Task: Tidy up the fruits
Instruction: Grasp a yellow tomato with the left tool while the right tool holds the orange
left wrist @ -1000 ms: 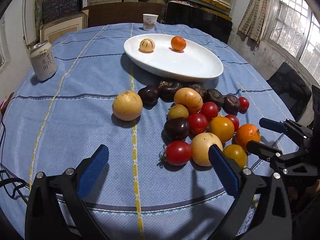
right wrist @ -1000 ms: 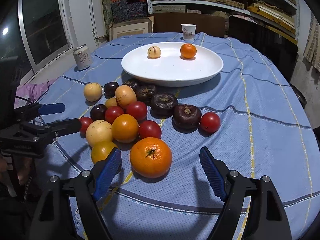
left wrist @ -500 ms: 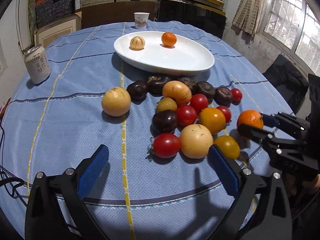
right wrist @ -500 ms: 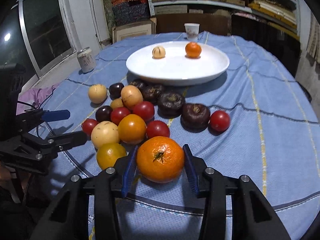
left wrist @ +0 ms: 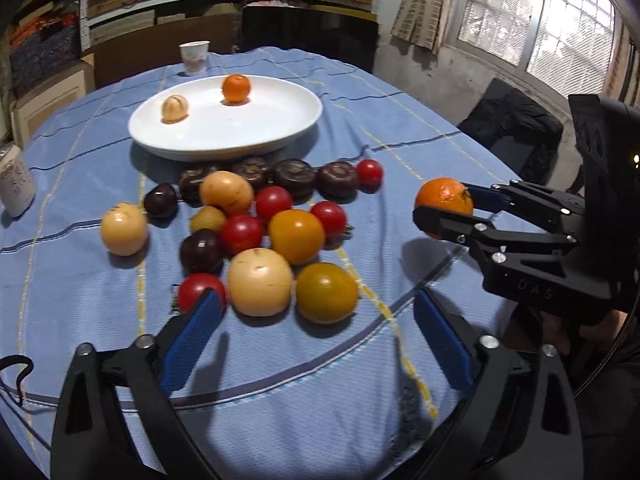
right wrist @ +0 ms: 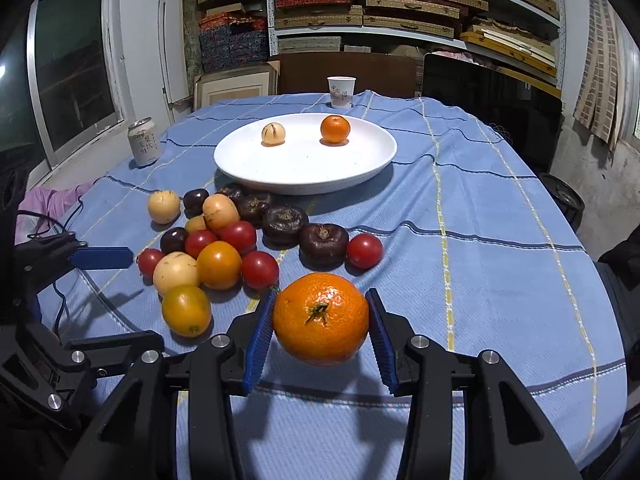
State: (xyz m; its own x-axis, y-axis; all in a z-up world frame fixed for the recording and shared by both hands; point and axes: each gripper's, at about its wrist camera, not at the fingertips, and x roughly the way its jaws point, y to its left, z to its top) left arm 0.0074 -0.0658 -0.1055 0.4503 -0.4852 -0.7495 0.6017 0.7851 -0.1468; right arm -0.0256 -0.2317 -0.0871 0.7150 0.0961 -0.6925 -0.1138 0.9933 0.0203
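Note:
My right gripper (right wrist: 320, 320) is shut on an orange mandarin (right wrist: 320, 318) and holds it lifted above the blue tablecloth; it also shows in the left wrist view (left wrist: 442, 196). A white oval plate (right wrist: 304, 172) at the far middle holds a pale round fruit (right wrist: 273, 133) and a second mandarin (right wrist: 335, 129). A pile of red tomatoes, yellow fruits and dark purple fruits (left wrist: 256, 232) lies in front of the plate. My left gripper (left wrist: 316, 332) is open and empty, low over the near edge of the pile, just in front of a pale yellow fruit (left wrist: 260, 282).
A drink can (right wrist: 143, 141) stands at the left of the table. A paper cup (right wrist: 341, 91) stands behind the plate. A lone pale fruit (left wrist: 124, 229) lies left of the pile. Shelves and boxes stand behind the round table.
My right gripper closed on the mandarin and lifted it off the cloth. My left gripper stayed open and drew a little closer to the pile.

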